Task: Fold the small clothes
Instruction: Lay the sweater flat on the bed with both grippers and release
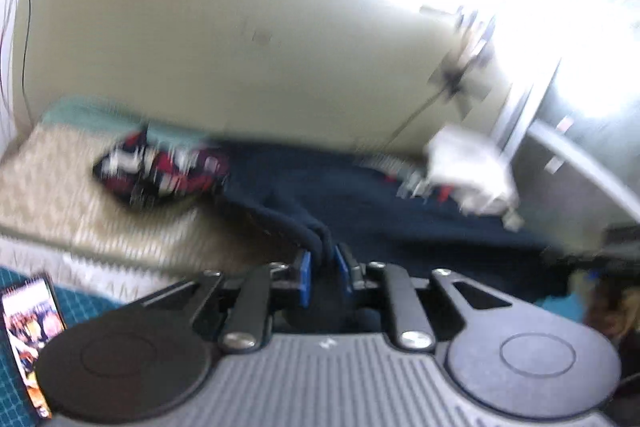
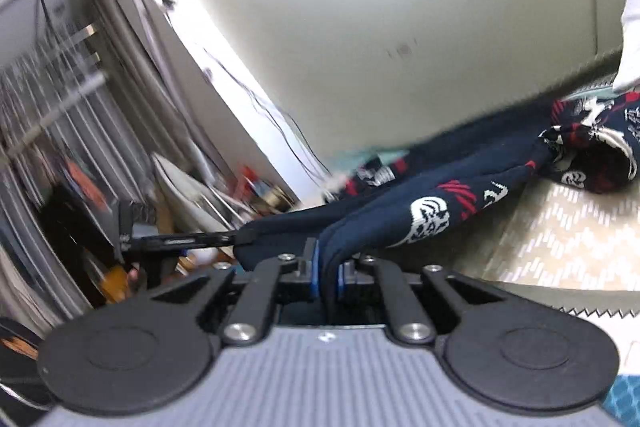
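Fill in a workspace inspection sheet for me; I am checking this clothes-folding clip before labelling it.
Surface: cream patterned cloth covers the work area; teal grid mat at its edge.
Job's things: navy printed garment, partly lifted, far end bunched on the cloth.
Clutter: phone with lit screen on the mat; white item, too blurred to name.
Grippers: left gripper and right gripper each have jaws shut on a navy fold.
Cables: thin dark wire runs along the wall.
Surroundings: pale wall; crowded shelves, blurred.
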Demonstrator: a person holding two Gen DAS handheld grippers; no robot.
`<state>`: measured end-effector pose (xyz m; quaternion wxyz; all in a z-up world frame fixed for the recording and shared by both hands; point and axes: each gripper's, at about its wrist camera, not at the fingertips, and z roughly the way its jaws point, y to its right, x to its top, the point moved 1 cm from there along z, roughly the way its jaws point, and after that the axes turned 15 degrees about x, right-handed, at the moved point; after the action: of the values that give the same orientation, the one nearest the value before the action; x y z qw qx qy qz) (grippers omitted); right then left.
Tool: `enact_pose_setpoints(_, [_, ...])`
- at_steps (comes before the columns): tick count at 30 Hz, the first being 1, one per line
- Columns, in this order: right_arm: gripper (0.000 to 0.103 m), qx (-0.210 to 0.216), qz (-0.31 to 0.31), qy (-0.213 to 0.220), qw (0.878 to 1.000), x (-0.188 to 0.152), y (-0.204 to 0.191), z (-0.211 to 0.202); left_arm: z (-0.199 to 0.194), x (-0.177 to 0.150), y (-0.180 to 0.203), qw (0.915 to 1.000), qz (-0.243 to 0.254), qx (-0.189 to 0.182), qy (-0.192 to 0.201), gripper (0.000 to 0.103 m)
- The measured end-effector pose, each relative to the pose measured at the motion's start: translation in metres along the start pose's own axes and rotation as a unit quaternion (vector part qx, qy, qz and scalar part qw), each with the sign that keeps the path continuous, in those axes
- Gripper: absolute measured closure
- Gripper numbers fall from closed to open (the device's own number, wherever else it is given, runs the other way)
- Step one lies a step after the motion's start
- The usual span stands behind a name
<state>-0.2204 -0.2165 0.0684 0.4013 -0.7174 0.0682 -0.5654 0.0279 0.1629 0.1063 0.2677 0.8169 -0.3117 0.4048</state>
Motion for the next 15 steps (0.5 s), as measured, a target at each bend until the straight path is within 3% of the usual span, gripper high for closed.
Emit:
enact_pose_setpoints(2, [0.102,0.048,0.044,0.022,0.998,-0.006,0.005,-0.017,-0.016,0.002,-0.006,0.9997,-0.016,0.002,0.018,0.088])
enact_pose_setpoints(3, [0.102,0.054,0.054,0.026,0.997,-0.01,0.009,-0.023,-0.016,0.0,-0.009,0.9993,-0.02,0.022,0.022,0.083])
enact_pose_setpoints(5, [0.097,-0.028,0.025,0.018,0.999,-0.022,0.011,-0.028,0.0,-0.009,-0.014,0.9959,-0.016,0.089,0.005,0.077])
enact_pose_setpoints(7, [0.04,-0.117,-0.031,-0.01,0.993,-0.037,0.01,-0.025,0.023,-0.025,-0.024,0.9925,-0.022,0.111,-0.047,0.07])
enact_pose_setpoints(8, [0.037,-0.149,-0.053,-0.027,0.987,-0.046,0.009,-0.023,0.032,-0.033,-0.029,0.9911,-0.027,0.11,-0.07,0.067])
enact_pose_setpoints(10, [0.037,-0.156,-0.064,-0.055,0.984,-0.059,0.009,-0.026,0.041,-0.05,-0.035,0.9877,-0.038,0.119,-0.093,0.049])
enact_pose_setpoints(15, [0.037,-0.162,-0.046,-0.047,0.985,-0.063,0.015,-0.035,0.061,-0.074,-0.043,0.983,-0.071,0.105,-0.133,0.029])
